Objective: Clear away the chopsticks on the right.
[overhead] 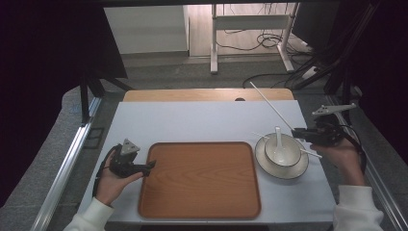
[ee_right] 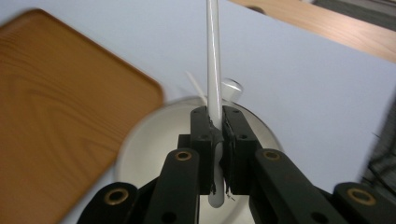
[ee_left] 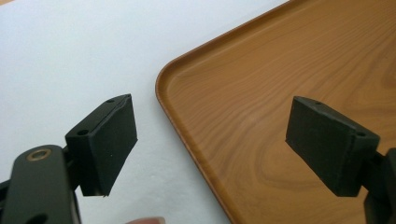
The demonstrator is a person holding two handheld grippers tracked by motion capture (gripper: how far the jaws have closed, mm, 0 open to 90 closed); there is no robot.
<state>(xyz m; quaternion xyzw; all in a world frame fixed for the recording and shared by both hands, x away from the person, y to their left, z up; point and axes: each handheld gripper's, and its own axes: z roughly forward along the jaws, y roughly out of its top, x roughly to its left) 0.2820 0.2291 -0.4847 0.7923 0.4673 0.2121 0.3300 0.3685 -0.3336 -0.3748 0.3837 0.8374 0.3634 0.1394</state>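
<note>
White chopstick (ee_right: 214, 56) clamped in right hand-held gripper (overhead: 299, 133) above bowl (overhead: 282, 150) (second chopstick (overhead: 310, 153) across plate (overhead: 299, 169)); left hand-held gripper (ee_left: 210, 149) agape, straddling tray (ee_left: 289, 84) edge.

White rectangular surface (overhead: 192, 122) w/ tray & plate.
Brown wooden rounded-corner tray (overhead: 199, 179) lies centre-front; round white ceramic plate (overhead: 300, 170) just beside its right edge, on surface.

The high view is dim, black at nine and three o'clock; the brightest patch lies at twelve, on the floor beyond the table (overhead: 207, 120), so light probably comes from there. The white cloth is evenly lit, shadows soft. The left gripper view is bright and sharp. In the right gripper view the tray (ee_right: 60, 93) smears at nine o'clock, motion blur
</note>
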